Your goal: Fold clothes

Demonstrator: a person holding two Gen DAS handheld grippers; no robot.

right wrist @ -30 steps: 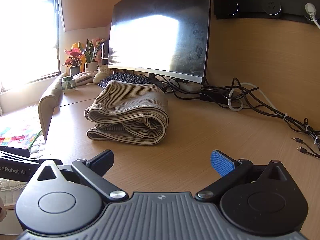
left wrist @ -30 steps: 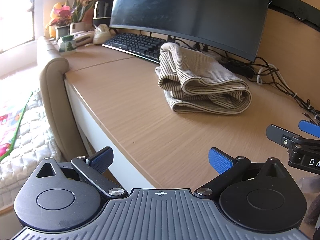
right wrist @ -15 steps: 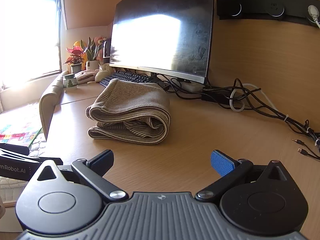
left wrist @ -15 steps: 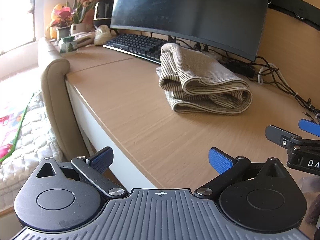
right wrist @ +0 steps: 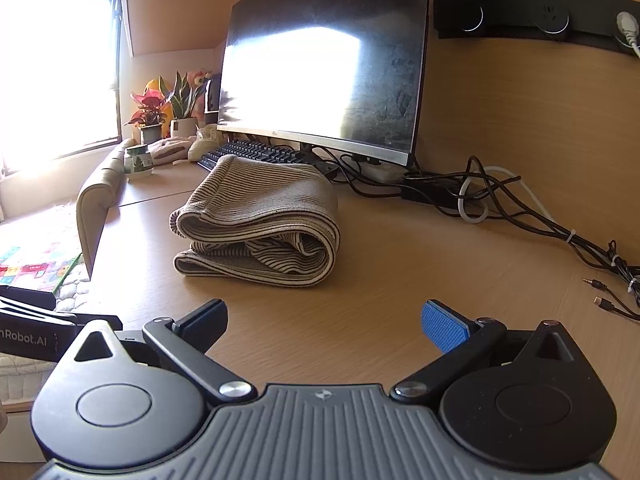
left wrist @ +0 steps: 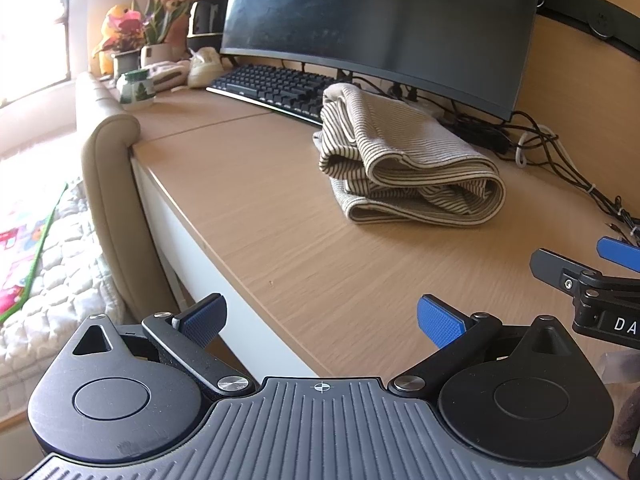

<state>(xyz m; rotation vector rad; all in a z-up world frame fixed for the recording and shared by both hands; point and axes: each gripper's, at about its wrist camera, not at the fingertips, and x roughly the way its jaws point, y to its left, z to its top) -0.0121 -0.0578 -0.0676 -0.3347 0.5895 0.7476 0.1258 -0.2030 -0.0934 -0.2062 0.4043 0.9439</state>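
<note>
- My left gripper [left wrist: 320,316] sits low in the centre of the left wrist view, jaws spread wide and holding nothing, its blue pads over the near edge of the desk [left wrist: 280,216].
- My right gripper [right wrist: 324,322] is the same in its own view: released, nothing between the pads, hovering over bare wood.
- In the left view the right gripper's fingertips poke in at the right edge of the frame, well short of the cloth.
- The striped garment [left wrist: 404,164] lies folded in a thick bundle just right of centre in the left view; in the right wrist view it sits centre-left, well apart from both grippers.
- Its rolled fold faces the right side of the frame in both views, with layered edges showing at the front.
- Behind it stands the dark monitor [right wrist: 324,64], with the keyboard [left wrist: 276,88] just beyond the garment's far end; I cannot tell whether cloth and keyboard touch.
- A tangle of cables [right wrist: 500,204] runs along the right of the right view.
- Potted plants [right wrist: 150,114] and a small jar [left wrist: 136,88] cluster in the upper left of both views, against window glare.
</note>
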